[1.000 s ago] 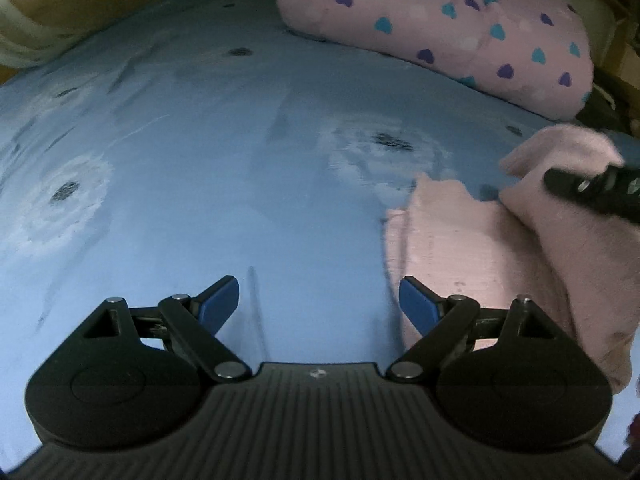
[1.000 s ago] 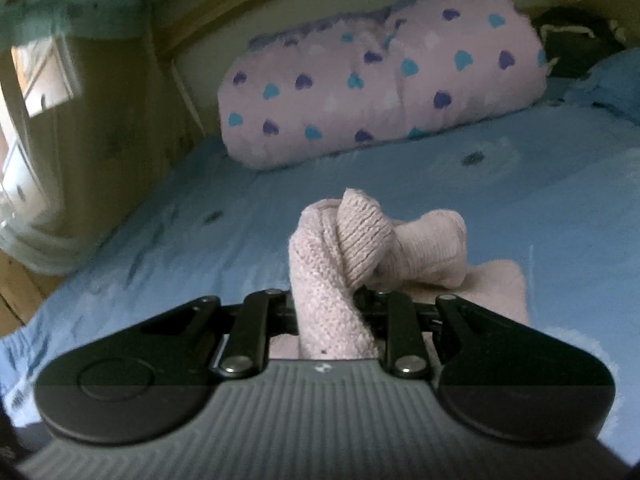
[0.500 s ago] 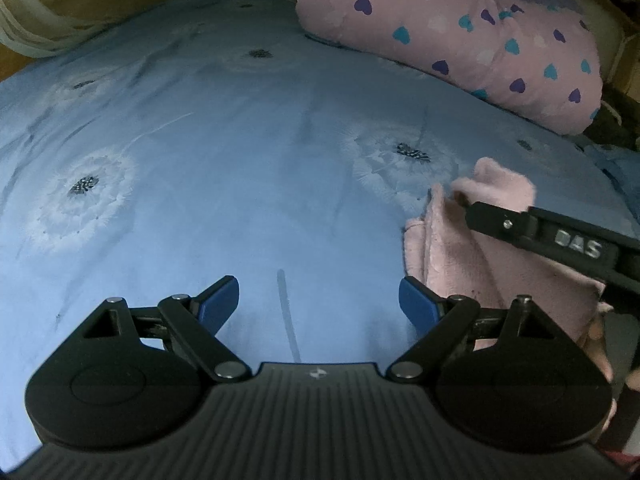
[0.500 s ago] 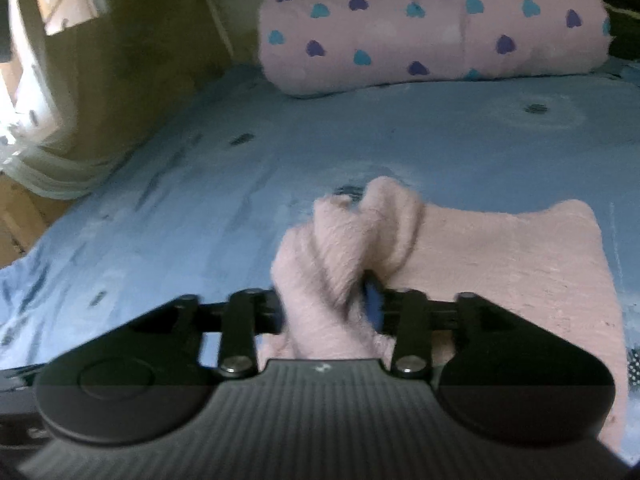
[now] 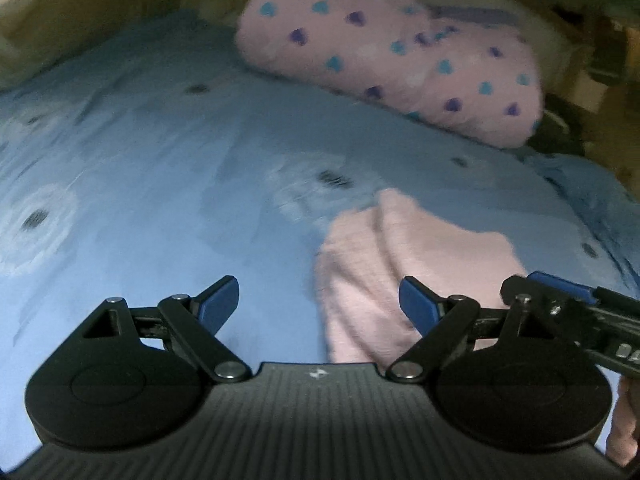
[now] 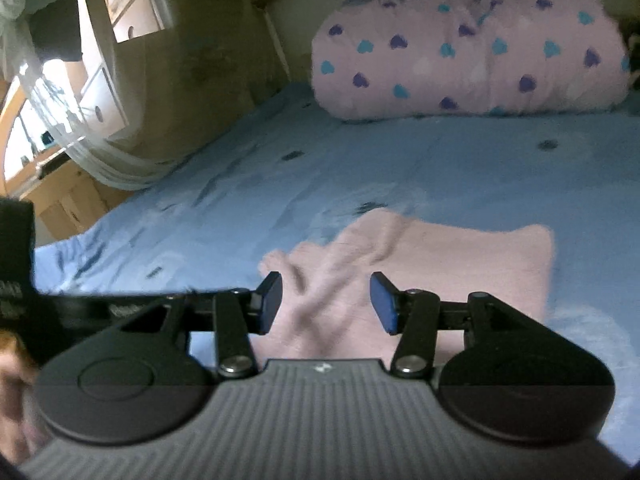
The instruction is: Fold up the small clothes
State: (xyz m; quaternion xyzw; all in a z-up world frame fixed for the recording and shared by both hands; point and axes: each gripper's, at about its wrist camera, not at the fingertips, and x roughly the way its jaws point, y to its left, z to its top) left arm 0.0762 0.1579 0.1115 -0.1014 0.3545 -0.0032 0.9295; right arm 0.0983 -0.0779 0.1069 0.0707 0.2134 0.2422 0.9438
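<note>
With our right tool point(image 6: 325, 300) just opening off it and our left tool point(image 5: 319, 303) wide and empty, the small pink knitted garment point(image 6: 432, 264) lies partly folded, still rumpled, on the blue flower-print bed point(image 6: 460, 168).

Dim, motion-blurred fisheye views with curved edges, daylight glare from the window point(image 6: 60, 92) at upper left.
</note>
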